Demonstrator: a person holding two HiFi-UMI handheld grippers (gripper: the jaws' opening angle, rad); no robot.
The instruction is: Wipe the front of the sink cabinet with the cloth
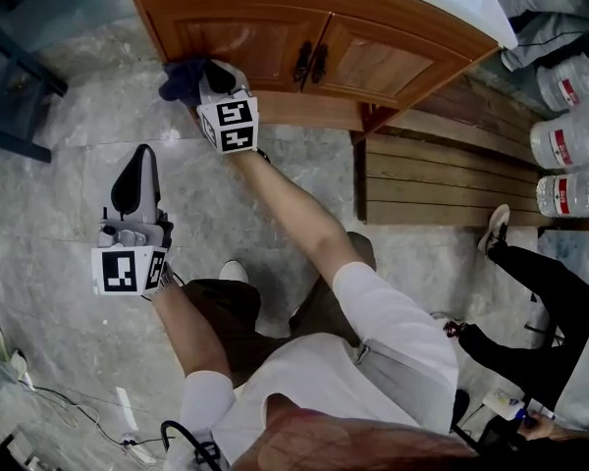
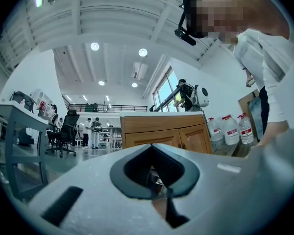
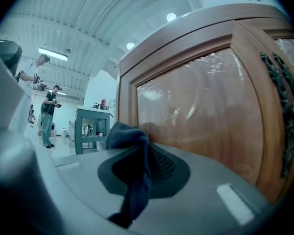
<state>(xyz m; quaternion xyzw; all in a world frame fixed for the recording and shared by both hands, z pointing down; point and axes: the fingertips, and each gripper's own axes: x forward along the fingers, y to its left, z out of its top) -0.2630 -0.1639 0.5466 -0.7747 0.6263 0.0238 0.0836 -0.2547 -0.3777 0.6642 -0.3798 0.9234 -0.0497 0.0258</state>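
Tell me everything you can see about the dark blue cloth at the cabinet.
The dark blue cloth is soft fabric bunched into a crumpled wad. The right claw is shut on it, a twisted strip running back between the jaws. It sits at the brown wooden sink cabinet door, near its lower corner away from the dark handles; contact with the wood can't be confirmed.

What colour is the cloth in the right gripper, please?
The cloth is dark blue, clearest in the right gripper view.

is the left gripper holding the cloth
No, the cloth is clamped in the right gripper at the cabinet door.
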